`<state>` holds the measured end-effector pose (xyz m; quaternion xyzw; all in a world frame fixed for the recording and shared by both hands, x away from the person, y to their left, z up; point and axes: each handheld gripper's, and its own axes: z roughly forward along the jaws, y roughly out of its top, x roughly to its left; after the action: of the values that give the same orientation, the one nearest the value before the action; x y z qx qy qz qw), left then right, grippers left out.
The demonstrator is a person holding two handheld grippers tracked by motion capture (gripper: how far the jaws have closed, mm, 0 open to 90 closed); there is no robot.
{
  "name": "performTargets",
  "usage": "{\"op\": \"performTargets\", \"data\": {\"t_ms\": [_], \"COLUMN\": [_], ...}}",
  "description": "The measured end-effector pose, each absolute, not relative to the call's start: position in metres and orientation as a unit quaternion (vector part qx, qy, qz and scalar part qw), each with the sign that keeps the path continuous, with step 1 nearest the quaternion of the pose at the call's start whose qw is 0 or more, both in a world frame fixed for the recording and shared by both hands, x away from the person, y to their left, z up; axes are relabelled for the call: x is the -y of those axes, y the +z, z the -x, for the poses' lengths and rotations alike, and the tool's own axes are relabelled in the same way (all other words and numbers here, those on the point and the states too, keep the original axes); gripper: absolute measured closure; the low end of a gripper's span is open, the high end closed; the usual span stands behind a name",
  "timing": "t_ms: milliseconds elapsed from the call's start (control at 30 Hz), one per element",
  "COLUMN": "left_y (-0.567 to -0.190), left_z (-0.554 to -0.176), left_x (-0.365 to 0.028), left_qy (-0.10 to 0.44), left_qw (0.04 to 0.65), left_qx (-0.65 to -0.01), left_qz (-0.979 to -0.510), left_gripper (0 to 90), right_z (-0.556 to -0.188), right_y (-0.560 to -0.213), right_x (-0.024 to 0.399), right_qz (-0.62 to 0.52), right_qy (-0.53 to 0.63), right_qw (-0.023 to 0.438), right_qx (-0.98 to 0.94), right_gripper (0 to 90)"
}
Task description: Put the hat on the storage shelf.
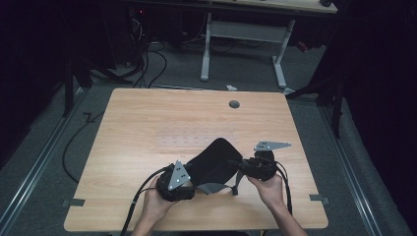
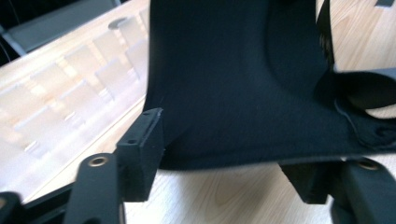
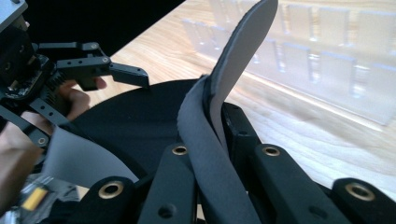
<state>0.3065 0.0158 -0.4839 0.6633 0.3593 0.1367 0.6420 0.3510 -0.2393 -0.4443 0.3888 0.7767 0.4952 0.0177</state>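
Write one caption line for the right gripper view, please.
Right tool clamps the grey strap of a black fabric pad above a wooden table.

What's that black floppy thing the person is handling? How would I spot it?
Look at the wooden table, near its front edge between the two hands. There lies a black padded fabric piece with grey straps, soft and curved, unlike the hard black grippers at either side.
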Motion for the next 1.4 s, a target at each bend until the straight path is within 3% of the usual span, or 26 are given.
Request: {"op": "performTargets", "data": {"t_ms": [300,400,733,867,1000,1100,1200,1400], "left_y": [-0.480,-0.478,-0.470,-0.469,-0.468,-0.468,-0.467,-0.463], "left_z": [-0.306,-0.306,-0.299,-0.292,-0.288,-0.288,-0.289,-0.291], "left_x": [-0.010,-0.011,-0.018,-0.019,-0.020,-0.021,-0.025,-0.033], "left_qy": [0.146,0.136,0.106,0.088,0.080,0.079,0.081,0.085], "left_qw": [0.630,0.632,0.639,0.640,0.637,0.637,0.639,0.649], "left_qx": [-0.355,-0.358,-0.346,-0.325,-0.316,-0.320,-0.326,-0.335], "left_qz": [-0.675,-0.674,-0.678,-0.691,-0.698,-0.696,-0.693,-0.678], "left_gripper": [46.3,59.0,75.2,85.0,85.9,86.0,86.0,86.0], "right_z": [-0.352,-0.353,-0.354,-0.355,-0.355,-0.354,-0.353,-0.345], "right_y": [-0.439,-0.439,-0.438,-0.438,-0.436,-0.434,-0.434,-0.433], "right_x": [0.230,0.229,0.229,0.230,0.233,0.236,0.239,0.253], "right_qz": [-0.384,-0.380,-0.373,-0.374,-0.372,-0.368,-0.368,-0.365], "right_qy": [0.503,0.508,0.514,0.515,0.524,0.541,0.549,0.564], "right_qw": [0.008,-0.001,-0.008,-0.002,-0.012,-0.019,-0.026,-0.003], "right_qx": [-0.774,-0.773,-0.773,-0.771,-0.766,-0.756,-0.750,-0.741], "right_gripper": [83.4,82.9,78.4,71.8,67.7,58.1,54.8,49.1]}}
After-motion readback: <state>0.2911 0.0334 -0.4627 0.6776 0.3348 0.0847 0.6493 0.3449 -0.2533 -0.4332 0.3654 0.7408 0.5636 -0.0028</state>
